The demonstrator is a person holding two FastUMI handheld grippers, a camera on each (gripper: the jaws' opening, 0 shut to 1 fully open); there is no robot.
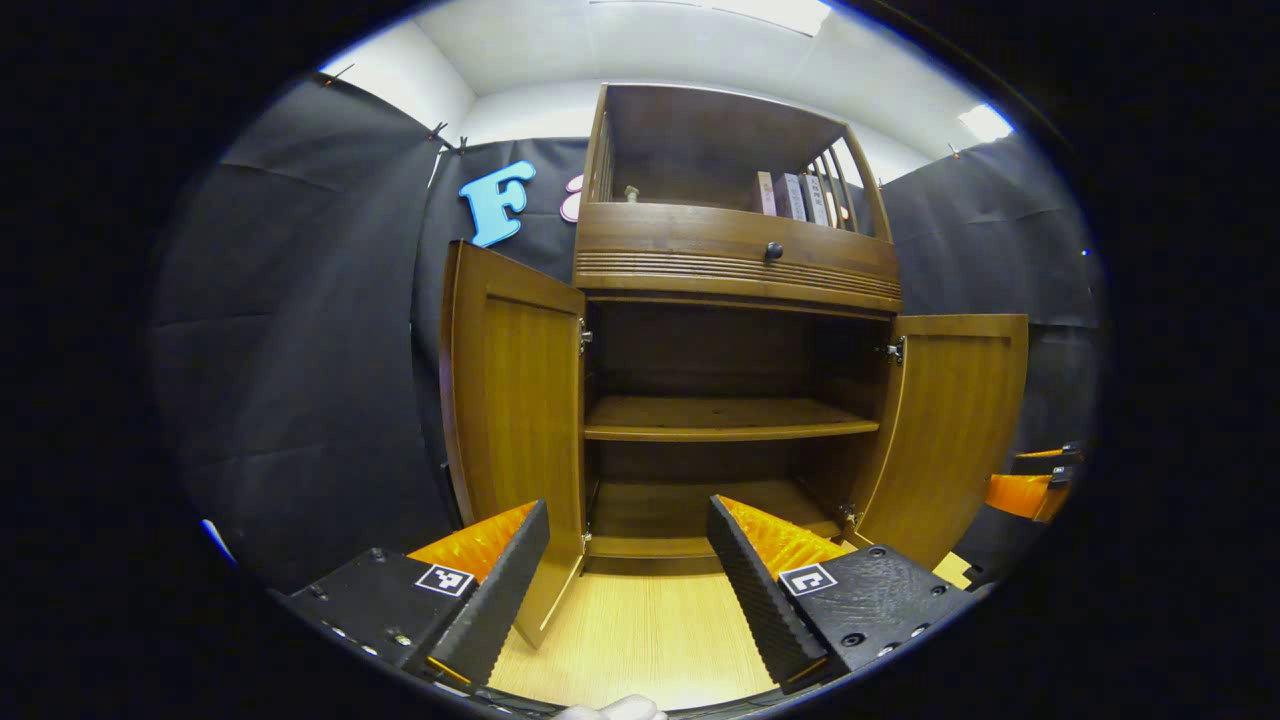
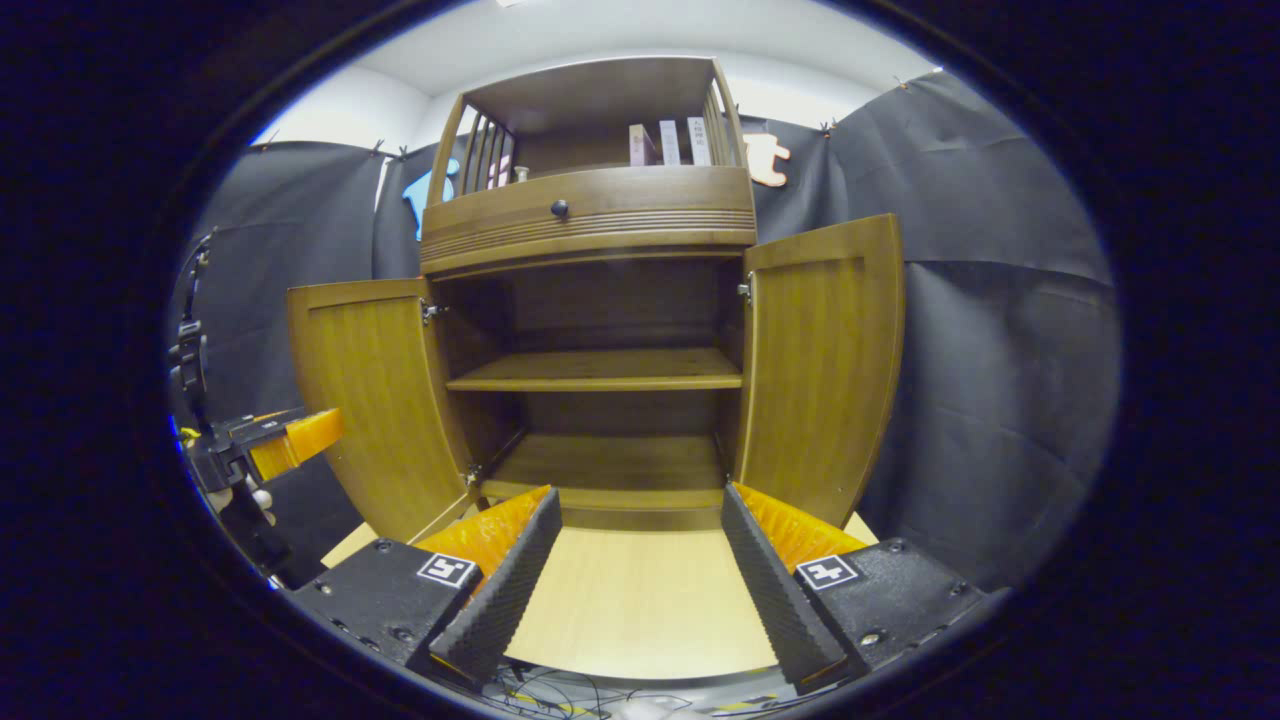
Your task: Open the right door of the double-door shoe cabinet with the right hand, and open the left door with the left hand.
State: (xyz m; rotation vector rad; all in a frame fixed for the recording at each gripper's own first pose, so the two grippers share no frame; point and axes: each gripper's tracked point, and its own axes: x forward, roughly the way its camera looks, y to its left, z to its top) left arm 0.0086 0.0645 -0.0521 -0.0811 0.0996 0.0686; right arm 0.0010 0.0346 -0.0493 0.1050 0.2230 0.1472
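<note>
Cabinet: I see the shoe cabinet (image 1: 738, 270) straight ahead, both doors swung wide.
Left door: the left door (image 1: 515, 420) stands open just past my left finger.
Right door: the right door (image 1: 950, 420) is open too.
Inside: one bare shelf (image 1: 725, 415).
My gripper: left gripper (image 1: 628, 570) spread apart, holding nothing.
Other gripper: right gripper (image 1: 1030, 485) at the far right edge.

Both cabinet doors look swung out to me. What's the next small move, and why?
Probably just draw both grippers back: the left door and right door stand wide open, and the left gripper and right gripper are open, holding nothing.
</note>
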